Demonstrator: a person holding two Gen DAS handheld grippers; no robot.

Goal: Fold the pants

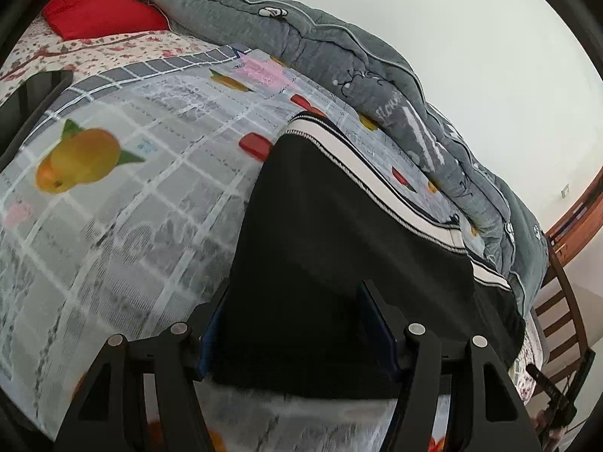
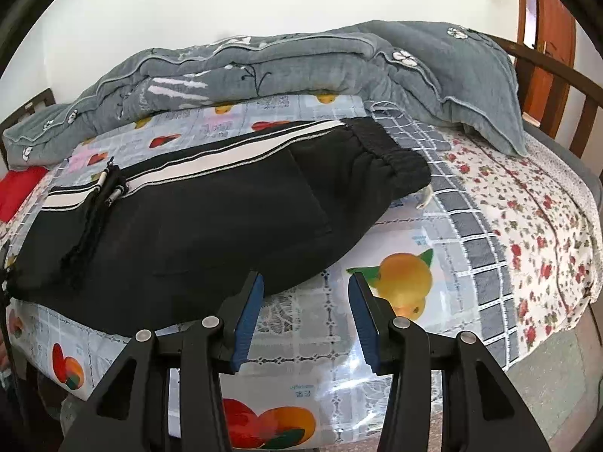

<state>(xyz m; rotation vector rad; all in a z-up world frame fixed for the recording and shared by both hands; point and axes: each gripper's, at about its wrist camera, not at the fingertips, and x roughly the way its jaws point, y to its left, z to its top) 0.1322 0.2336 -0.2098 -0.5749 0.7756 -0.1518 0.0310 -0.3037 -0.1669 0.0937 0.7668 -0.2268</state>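
Black pants [image 2: 226, 218] with a white side stripe lie flat on the fruit-print sheet [image 2: 414, 233]. The elastic waistband is at the right, and ribbed cuffs are folded back onto the cloth at the left. In the left wrist view the pants [image 1: 339, 226] run away from me. My left gripper [image 1: 296, 286] hangs open over their near end, one finger at the cloth's left edge and the other above the black fabric. My right gripper [image 2: 305, 277] is open just off the pants' near edge. Its left fingertip is beside the cloth, and only sheet shows between the pads.
A rolled grey quilt [image 2: 264, 64] lies along the far side of the bed, with a grey pillow [image 2: 471, 75] to its right. A red pillow [image 1: 98, 11] sits at the bed's end. A floral sheet [image 2: 527, 207] and a wooden bed rail [image 2: 565, 86] are at the right.
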